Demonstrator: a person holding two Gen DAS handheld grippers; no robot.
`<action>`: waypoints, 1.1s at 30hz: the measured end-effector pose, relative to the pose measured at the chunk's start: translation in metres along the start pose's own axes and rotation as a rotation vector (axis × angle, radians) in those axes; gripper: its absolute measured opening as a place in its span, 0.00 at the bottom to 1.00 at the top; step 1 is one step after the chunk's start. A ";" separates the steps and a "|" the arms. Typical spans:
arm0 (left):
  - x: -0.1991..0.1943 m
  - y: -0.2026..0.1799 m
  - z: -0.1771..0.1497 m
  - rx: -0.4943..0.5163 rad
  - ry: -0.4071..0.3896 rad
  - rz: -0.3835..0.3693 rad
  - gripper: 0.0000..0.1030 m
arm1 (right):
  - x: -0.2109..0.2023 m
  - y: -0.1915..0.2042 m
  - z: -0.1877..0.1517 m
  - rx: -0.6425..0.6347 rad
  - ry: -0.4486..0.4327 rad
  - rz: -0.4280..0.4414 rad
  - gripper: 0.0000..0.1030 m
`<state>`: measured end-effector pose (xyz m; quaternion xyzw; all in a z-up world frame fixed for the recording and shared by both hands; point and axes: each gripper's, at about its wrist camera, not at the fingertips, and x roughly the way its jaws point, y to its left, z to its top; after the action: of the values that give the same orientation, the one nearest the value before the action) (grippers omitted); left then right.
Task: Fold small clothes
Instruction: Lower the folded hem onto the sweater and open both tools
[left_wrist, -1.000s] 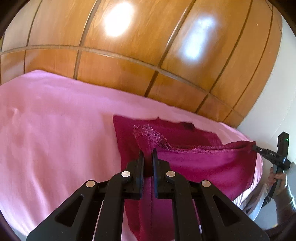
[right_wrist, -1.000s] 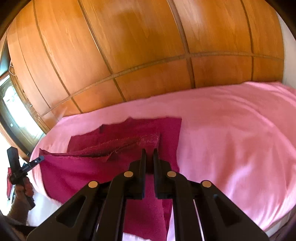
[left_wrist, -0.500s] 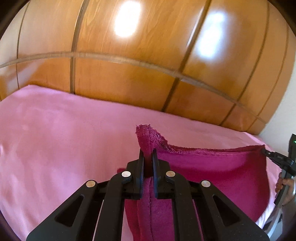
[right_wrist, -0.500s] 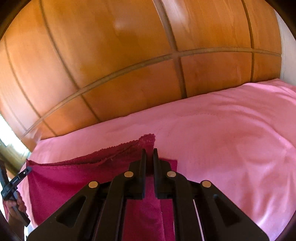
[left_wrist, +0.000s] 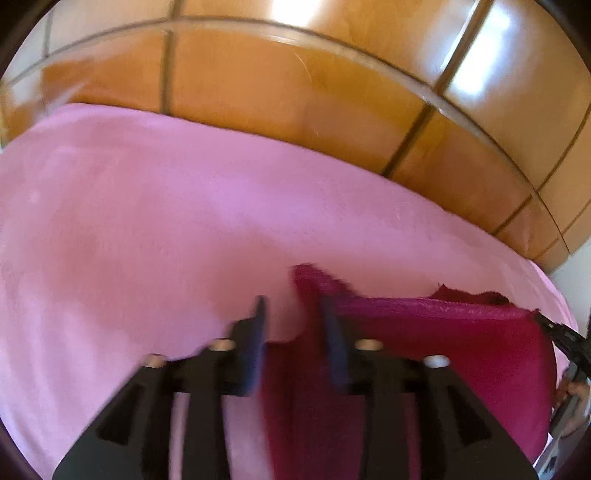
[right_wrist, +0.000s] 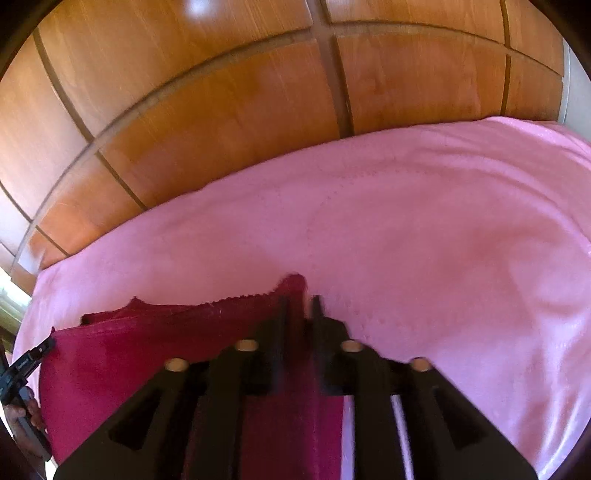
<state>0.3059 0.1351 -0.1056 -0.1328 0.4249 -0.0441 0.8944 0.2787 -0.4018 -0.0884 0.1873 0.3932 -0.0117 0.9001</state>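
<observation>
Both hand-held grippers, left (left_wrist: 293, 314) and right (right_wrist: 300, 306), clamped earlier, are opening around the magenta cloth's (left_wrist: 443, 354) corners.

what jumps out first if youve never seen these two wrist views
The dark magenta cloth, stretched between the two grippers low on the pink bedspread. The left gripper and right gripper each have a corner of it between jaws that are opening, and the pads no longer look pressed on the fabric. Behind the bed, glossy orange wooden panels fill the top of both views.
</observation>
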 end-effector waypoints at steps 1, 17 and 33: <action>-0.011 0.005 -0.004 -0.011 -0.015 -0.020 0.45 | -0.009 -0.001 -0.005 -0.001 -0.009 0.015 0.38; -0.108 0.044 -0.161 -0.093 0.057 -0.352 0.59 | -0.120 -0.033 -0.162 0.003 0.117 0.260 0.38; -0.107 0.019 -0.146 0.056 0.098 -0.187 0.15 | -0.117 -0.020 -0.176 -0.101 0.116 0.111 0.07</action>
<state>0.1248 0.1445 -0.1189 -0.1446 0.4526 -0.1454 0.8678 0.0709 -0.3737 -0.1212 0.1635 0.4337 0.0691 0.8834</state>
